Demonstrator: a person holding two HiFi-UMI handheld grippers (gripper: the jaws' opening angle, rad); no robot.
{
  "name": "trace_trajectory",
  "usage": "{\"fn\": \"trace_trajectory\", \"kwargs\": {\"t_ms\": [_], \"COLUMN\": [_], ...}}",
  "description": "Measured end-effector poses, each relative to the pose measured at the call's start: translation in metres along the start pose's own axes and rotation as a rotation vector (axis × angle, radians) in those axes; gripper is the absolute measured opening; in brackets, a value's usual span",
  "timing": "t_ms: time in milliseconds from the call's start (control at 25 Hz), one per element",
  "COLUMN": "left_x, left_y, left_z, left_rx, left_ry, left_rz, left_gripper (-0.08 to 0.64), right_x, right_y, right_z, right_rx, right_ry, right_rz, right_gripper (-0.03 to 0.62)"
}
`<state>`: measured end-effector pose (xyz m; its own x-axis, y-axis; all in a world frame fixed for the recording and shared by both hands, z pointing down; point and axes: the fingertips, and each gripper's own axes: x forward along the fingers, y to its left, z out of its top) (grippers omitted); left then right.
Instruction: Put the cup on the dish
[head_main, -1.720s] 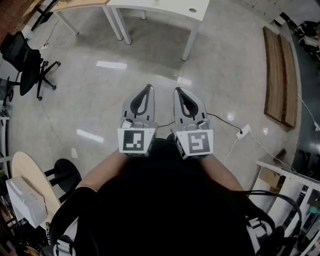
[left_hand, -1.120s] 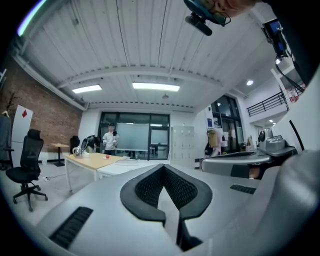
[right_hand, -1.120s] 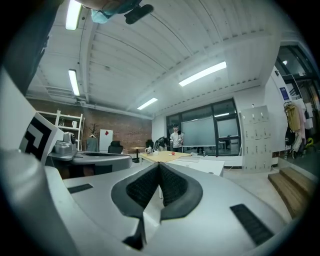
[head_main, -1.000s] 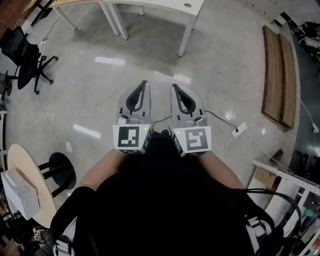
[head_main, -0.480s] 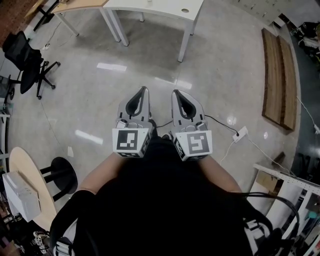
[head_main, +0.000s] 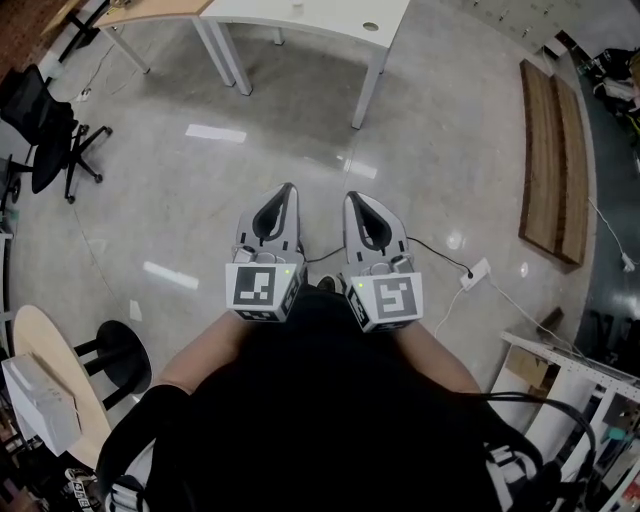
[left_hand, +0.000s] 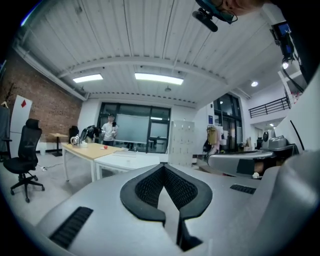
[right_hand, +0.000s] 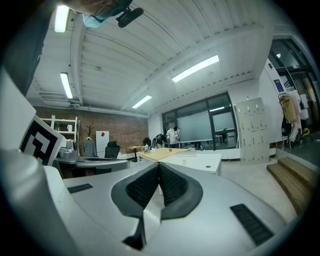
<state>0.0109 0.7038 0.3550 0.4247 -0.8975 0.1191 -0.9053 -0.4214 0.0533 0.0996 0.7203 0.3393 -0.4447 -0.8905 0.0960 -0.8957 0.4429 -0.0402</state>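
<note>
- Floor of polished grey concrete filled most of the head view, with ceiling lights reflected on it.
- A white table and a wood-topped table stood side by side at the far edge, well apart from both tools.
- A long wooden platform lay along the right side, its long axis running away from the person.
- A black office chair stood at far left, and a black stool stood beside a round table at near left.
- The left gripper and the right gripper were held side by side above the floor, their long axes nearly parallel, tips pointing forward toward the tables.
- Each gripper's own view showed its pads pressed together at the tips, with nothing between them.
- A white power strip lay on the floor right of the right gripper.
- In the left gripper view, a pale jug-like thing and a small red thing sat on the wood-topped table, with a person standing behind it.
- The cup and dish could not be picked out; things on that table were too small to tell.
</note>
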Motion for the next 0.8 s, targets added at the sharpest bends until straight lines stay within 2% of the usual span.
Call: {"fn": "trace_trajectory", "kwargs": {"t_ms": [200,800], "left_x": [0.028,0.137], "left_y": [0.028,0.148], "left_z": [-0.009,0.002], "left_rx": [-0.038,-0.082], "left_ry": [0.057,0.064], "left_rz": [0.009,0.024], "left_gripper": [0.009,0.009], "right_x": [0.043,0.204], "right_y": [-0.001,-0.009], "right_z": [-0.012,-0.009], "right_rx": [0.024,0.019], "right_ry": [0.034,0.069], "right_rz": [0.016,0.025], "right_gripper": [0.012,0.012]}}
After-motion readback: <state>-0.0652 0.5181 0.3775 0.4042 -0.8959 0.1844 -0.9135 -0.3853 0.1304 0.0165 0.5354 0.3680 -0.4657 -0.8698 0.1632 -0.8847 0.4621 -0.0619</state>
